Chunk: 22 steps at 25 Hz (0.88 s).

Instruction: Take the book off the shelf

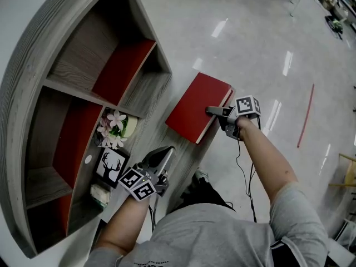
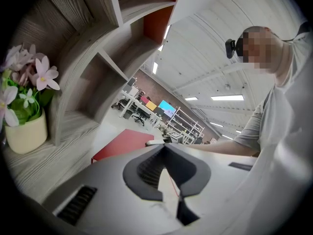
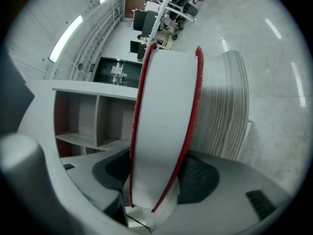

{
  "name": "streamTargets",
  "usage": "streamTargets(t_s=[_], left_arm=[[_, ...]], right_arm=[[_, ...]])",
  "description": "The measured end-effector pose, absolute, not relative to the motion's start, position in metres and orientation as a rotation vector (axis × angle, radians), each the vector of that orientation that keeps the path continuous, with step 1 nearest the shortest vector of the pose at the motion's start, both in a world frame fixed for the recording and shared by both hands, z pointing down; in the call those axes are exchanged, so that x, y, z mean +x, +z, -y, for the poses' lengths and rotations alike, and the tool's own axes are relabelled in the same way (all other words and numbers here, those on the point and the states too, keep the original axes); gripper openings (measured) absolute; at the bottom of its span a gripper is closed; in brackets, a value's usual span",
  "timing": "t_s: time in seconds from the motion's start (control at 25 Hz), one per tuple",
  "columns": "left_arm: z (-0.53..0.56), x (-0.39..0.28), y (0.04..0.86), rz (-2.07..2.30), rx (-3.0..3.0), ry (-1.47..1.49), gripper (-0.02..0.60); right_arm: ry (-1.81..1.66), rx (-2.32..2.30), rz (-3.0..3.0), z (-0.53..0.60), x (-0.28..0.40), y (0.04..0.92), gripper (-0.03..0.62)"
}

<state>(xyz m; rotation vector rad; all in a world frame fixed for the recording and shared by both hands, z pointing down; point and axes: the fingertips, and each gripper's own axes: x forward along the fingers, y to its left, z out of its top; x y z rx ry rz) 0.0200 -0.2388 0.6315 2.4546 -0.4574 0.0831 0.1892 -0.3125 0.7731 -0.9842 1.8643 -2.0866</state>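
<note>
Right gripper (image 1: 214, 112) fingers pinch the near edge of the red book (image 1: 194, 105), pads on both covers. The book lies flat on the shelf (image 1: 150, 90) ledge, outside the compartments: red hardcover, white page block. Left gripper (image 1: 166, 153) fingers pressed together, empty.

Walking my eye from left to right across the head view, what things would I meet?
Curved wooden shelf → flowers in a pot → left gripper → red book → right gripper → red line on the floor.
</note>
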Motion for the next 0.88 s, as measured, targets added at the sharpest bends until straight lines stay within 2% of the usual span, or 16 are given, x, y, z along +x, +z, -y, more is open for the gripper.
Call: streamTargets(t_s=[0.48,0.6,0.64,0.68,0.72,0.88], left_arm=[[0.238,0.015,0.633,0.454,2.435,0.084,0.014],[0.238,0.010,0.634,0.467,2.429,0.087,0.014],[0.238,0.008,0.634,0.472,2.426,0.089,0.014],[0.238,0.006,0.635,0.476,2.423,0.090,0.014],[0.237,0.005,0.635,0.480,2.421,0.092,0.014],[0.234,0.000,0.638,0.491,2.413,0.095,0.014]], right_arm=[[-2.115,-1.162,-1.886,0.318,0.194,0.790,0.305],[-2.097,-1.457,-1.982,0.317,0.211,0.809,0.332],[-2.047,-1.626,-2.068,0.318,0.221,0.817,0.329],[-1.976,-1.771,-2.157,0.319,0.228,0.821,0.364],[-1.916,-1.860,-2.214,0.321,0.231,0.822,0.363],[-1.887,-1.887,-2.183,0.324,0.229,0.822,0.362]])
